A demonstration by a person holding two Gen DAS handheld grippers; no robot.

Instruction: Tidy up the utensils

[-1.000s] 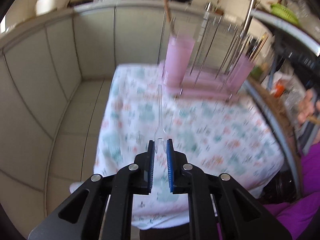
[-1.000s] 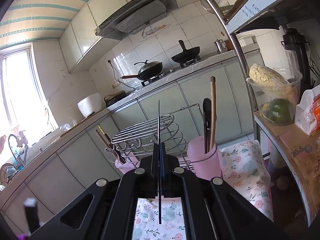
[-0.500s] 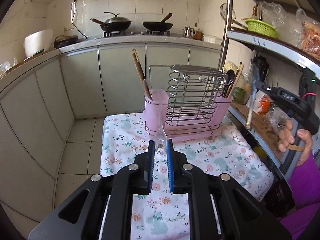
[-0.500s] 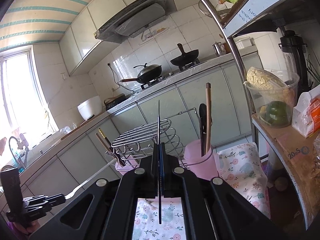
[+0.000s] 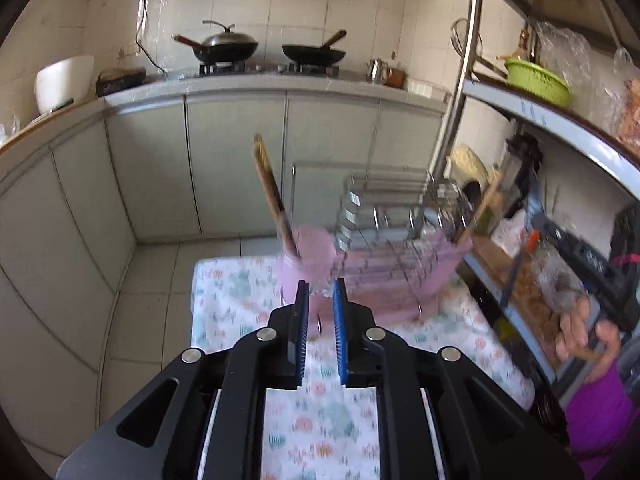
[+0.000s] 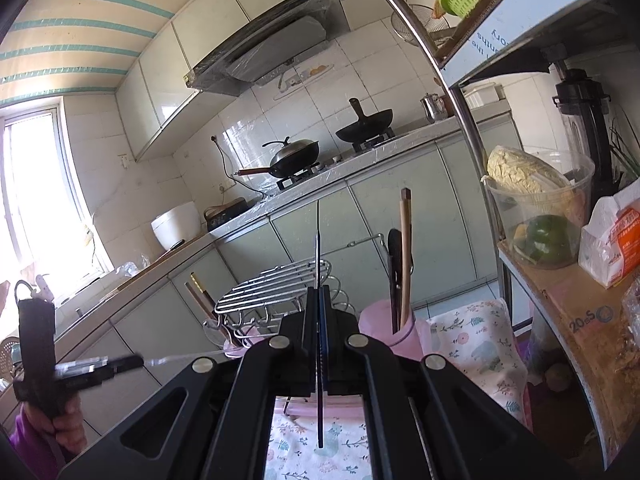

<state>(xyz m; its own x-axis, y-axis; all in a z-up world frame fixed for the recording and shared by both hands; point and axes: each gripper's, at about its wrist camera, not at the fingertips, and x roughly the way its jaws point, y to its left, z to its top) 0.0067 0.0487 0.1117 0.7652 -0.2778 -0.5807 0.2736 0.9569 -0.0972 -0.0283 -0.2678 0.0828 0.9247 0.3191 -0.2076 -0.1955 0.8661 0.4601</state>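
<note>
My left gripper [image 5: 321,286] is shut on a clear plastic fork, whose head reaches the near pink cup [image 5: 308,258] of the drainer; the fork [image 6: 188,357] shows as a thin clear rod in the right wrist view. A pink utensil drainer with a wire rack [image 5: 394,216] stands on the floral cloth [image 5: 240,292]. My right gripper [image 6: 319,290] is shut on a thin dark metal utensil [image 6: 317,240] held upright above the rack [image 6: 276,284]. The right pink cup [image 6: 384,324] holds chopsticks and a dark spoon.
A metal shelf [image 6: 576,300] stands at the right with a tub of vegetables [image 6: 540,208] and a tissue pack. Counter with two woks [image 5: 228,46] runs along the back. A steel shelf post [image 5: 460,80] rises beside the drainer.
My left gripper has moved forward and toward the drainer, bringing the clear fork's head to the near pink cup. The right gripper has stayed almost still with its utensil.
</note>
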